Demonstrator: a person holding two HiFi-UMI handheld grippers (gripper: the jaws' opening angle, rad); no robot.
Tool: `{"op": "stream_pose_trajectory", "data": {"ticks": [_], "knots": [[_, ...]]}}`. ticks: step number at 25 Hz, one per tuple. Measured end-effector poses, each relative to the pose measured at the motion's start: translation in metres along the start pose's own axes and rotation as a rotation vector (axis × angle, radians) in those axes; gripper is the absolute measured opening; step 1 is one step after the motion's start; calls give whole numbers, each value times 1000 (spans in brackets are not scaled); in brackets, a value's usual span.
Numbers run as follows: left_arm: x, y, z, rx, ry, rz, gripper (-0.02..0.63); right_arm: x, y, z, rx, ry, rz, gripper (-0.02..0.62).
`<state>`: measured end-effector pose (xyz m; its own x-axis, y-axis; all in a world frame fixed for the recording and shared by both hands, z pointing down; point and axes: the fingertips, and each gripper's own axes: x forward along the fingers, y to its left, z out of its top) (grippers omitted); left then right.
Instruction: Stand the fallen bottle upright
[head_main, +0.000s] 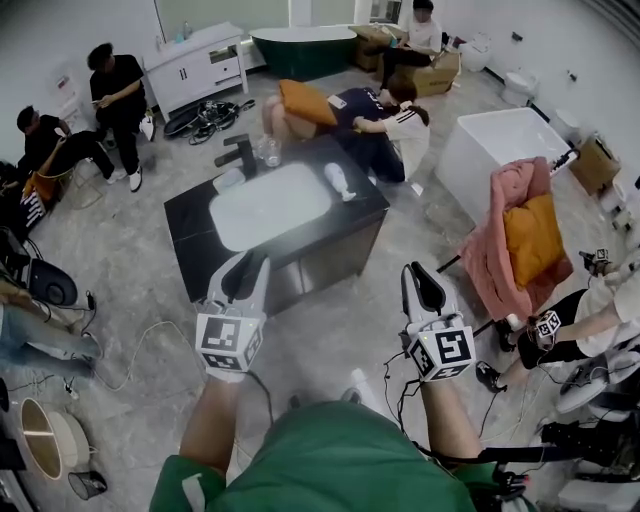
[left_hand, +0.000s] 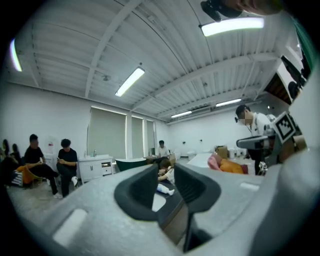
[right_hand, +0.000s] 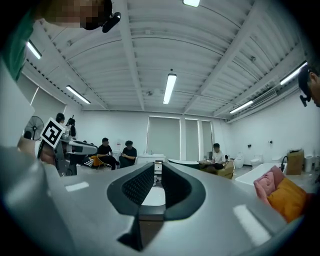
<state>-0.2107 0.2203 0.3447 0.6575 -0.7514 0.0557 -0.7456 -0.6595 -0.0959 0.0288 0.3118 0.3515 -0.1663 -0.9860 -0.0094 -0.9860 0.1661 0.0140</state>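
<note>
White bottle (head_main: 341, 181) lying on its side on the black counter (head_main: 190, 225), just right of the white basin (head_main: 270, 205). Black faucet (head_main: 243, 155) and clear glass (head_main: 268, 150) standing at the basin's far-left edge. On the near side of the counter, held up in the air: left gripper (head_main: 243, 268), jaws spread, gripping nothing, bottle showing far off through the gap. Alongside, over grey floor (head_main: 330, 330): right gripper (head_main: 424, 278), jaws likewise parted, nothing between them. No contact with the bottle from either.
</note>
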Motion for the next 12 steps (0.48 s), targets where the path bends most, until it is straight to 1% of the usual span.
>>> {"op": "stream_pose_trajectory", "data": {"ticks": [3, 5, 8, 12], "knots": [[7, -15, 5, -6, -7, 21, 100, -8, -13, 2, -22, -3, 15, 46], [11, -27, 9, -12, -17, 32, 109, -13, -24, 4, -34, -16, 19, 64], [18, -50, 14, -9, -24, 38, 136, -23, -49, 5, -25, -32, 12, 104], [25, -82, 14, 0, -13, 47, 143, -37, -83, 3, -6, -48, 14, 104]]}}
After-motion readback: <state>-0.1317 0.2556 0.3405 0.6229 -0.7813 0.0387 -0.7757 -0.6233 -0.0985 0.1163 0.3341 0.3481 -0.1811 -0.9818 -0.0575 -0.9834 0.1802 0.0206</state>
